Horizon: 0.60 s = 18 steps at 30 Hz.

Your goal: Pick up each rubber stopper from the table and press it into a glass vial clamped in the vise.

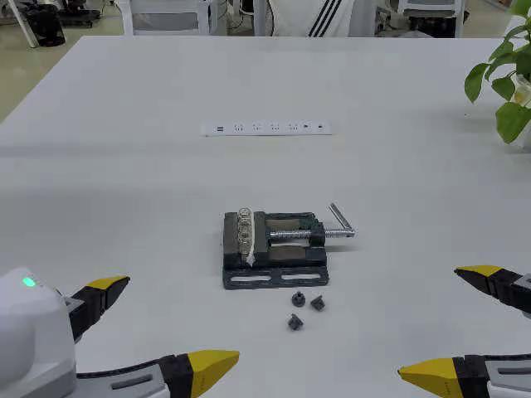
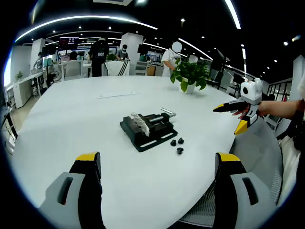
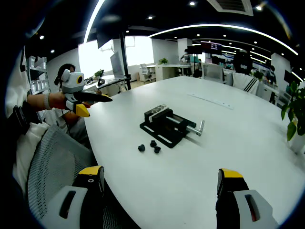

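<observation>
White tabletop [image 1: 398, 166] runs wide under the office lights, and right in the middle sits the black vise [image 1: 274, 249], its crank handle [image 1: 341, 220] sticking out to the right. Clamped at its left end is a row of clear glass vials [image 1: 245, 230]. Just in front of the vise, three dark rubber stoppers [image 1: 299, 297] lie loose on the table, bunched close together. Left gripper [image 1: 162, 325] hovers at the near left, yellow-tipped fingers [image 1: 211, 361] spread wide with nothing between them. Right gripper [image 1: 450, 322] mirrors it at the near right, also gaping and empty. Both sit well apart from the stoppers. Beyond the vise lies a white power strip [image 1: 265, 128], and a leafy plant [image 1: 506, 91] pokes in at the far right.
</observation>
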Motion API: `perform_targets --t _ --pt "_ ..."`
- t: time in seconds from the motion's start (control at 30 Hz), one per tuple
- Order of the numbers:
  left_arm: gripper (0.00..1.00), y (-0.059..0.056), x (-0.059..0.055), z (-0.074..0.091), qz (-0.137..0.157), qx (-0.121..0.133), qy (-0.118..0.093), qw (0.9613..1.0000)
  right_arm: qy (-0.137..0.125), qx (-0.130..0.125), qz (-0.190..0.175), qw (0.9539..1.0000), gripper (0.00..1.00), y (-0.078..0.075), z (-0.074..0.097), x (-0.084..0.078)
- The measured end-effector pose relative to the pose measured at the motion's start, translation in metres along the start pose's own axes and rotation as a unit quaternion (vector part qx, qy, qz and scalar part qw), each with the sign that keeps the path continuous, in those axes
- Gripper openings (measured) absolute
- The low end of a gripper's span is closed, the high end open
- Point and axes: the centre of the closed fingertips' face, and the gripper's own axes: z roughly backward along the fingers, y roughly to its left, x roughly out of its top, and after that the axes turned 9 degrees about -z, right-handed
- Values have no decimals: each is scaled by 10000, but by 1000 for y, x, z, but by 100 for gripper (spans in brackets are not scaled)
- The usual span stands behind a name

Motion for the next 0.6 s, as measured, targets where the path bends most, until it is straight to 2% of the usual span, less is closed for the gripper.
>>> perform_targets --t 0.17,0.6 --pt "99 0 2 0 44 14 -60 10000 11 -17 10 10000 98 3 -1 -1" --pt "99 3 -2 -1 25 -41 55 10000 67 -46 127 9999 96 4 -7 4"
